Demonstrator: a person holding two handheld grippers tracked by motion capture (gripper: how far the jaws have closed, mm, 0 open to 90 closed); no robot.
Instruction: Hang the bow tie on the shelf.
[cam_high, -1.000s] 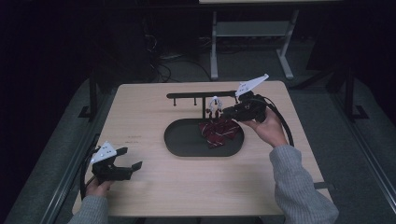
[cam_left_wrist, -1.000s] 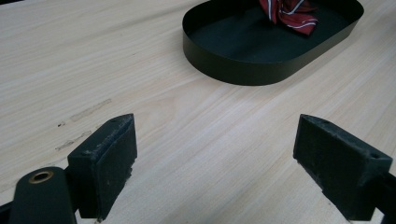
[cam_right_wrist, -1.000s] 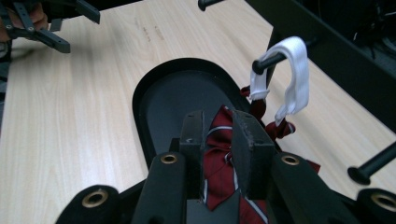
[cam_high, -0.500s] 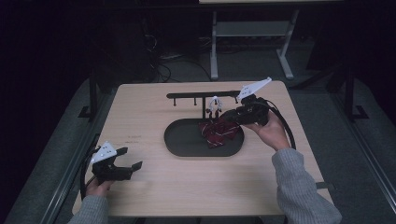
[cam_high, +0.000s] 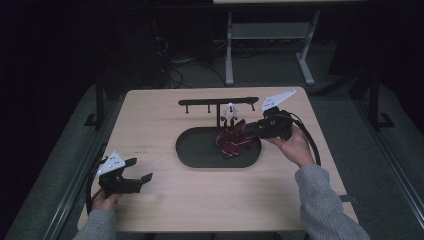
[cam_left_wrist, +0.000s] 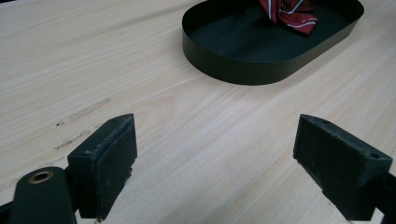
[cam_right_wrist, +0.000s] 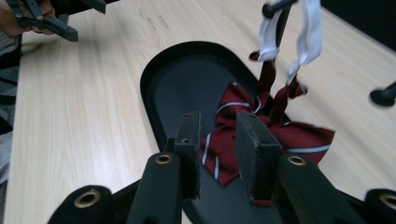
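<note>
High view: one light wooden desk (cam_high: 165, 120) carries one black oval tray (cam_high: 200, 155), one black peg rack (cam_high: 218, 101) behind it, and one dark red striped bow tie (cam_high: 233, 141); the bow tie lies at the right end of the tray with its white strap (cam_high: 230, 110) looped over a peg of the rack. I hold two tools. My left tool (cam_high: 131, 176) rests low at the near left of the desk, well apart from the tray, its jaws spread wide with nothing between them. My right tool (cam_high: 246, 131) points level at the bow tie from the right. Compared with a second ago, my right hand has drawn slightly nearer the tray's right end, while the left tool, tray and rack lie as before. Around the desk the room is dark, with a grey floor, loose cables and one pale metal stand at the back. Left gripper view: two black pads (cam_left_wrist: 111, 163) stand far apart over bare wood grain; the tray's wall (cam_left_wrist: 233, 63) and part of the bow tie (cam_left_wrist: 289, 11) show ahead. Right gripper view: my right tool (cam_right_wrist: 217, 156) has a narrow gap between its pads, which have just been opening; the bow tie (cam_right_wrist: 299, 135) lies just past that gap, and I cannot tell whether the pads touch the cloth.
</note>
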